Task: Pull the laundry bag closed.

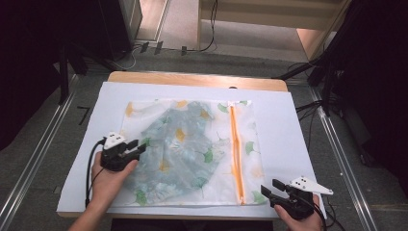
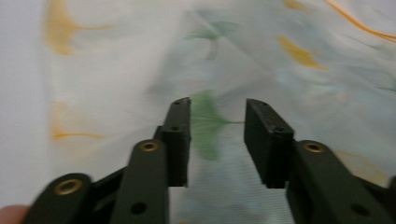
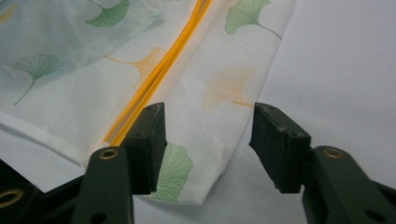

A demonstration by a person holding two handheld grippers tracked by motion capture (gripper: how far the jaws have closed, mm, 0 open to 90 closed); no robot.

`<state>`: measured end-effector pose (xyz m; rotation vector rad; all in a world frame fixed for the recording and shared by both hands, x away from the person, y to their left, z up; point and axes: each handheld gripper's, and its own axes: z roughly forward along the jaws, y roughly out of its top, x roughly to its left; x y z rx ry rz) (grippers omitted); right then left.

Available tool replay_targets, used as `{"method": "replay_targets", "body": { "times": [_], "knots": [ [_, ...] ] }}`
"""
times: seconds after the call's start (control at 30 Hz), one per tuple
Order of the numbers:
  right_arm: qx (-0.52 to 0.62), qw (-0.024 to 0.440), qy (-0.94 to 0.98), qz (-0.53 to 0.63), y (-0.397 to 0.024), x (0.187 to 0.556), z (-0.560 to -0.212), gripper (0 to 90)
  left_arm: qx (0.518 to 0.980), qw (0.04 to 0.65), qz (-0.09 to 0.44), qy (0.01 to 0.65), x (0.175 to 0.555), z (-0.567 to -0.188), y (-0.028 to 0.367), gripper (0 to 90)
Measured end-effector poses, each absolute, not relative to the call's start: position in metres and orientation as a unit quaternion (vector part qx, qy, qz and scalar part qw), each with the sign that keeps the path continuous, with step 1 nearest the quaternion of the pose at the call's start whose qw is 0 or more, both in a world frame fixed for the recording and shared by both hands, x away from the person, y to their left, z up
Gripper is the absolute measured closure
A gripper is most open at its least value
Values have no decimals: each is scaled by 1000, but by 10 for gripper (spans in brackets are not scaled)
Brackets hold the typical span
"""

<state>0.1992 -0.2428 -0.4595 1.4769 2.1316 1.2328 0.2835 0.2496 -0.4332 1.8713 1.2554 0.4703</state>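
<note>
Below, the white mesh laundry bag with ginkgo print (image 1: 192, 154) is being approached: its near right corner lies between the right gripper (image 3: 208, 140)'s open jaws; the left gripper (image 2: 217, 140)'s jaws are hovering parted.

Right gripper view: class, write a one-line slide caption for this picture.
Open right gripper poised over the near corner of a leaf-printed mesh laundry bag beside its orange zipper.

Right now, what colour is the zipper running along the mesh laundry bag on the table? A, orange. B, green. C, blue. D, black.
A: the zipper is an orange line down the right part of the mesh laundry bag, and the right gripper view shows the same orange strip on the leaf-printed mesh.
</note>
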Motion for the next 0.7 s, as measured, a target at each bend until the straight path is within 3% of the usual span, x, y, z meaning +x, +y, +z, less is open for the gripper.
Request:
{"method": "replay_targets", "body": {
  "times": [0.13,0.2,0.37,0.57,0.63,0.7],
  "knots": [
    [498,131,740,432,-240,200,-458,562,761,418,140,476,280,-439,223,772],
    [485,112,748,438,-234,200,-458,677,785,416,110,445,274,-443,196,842],
    [454,86,777,427,-215,198,-462,900,807,426,66,404,261,-447,150,894],
    [436,67,794,418,-203,198,-467,900,830,419,41,366,250,-456,117,900],
    [425,56,793,432,-200,196,-467,801,836,415,37,357,248,-462,105,900],
    [420,53,791,441,-198,195,-466,756,844,406,37,348,245,-467,96,900]
  ]
}}
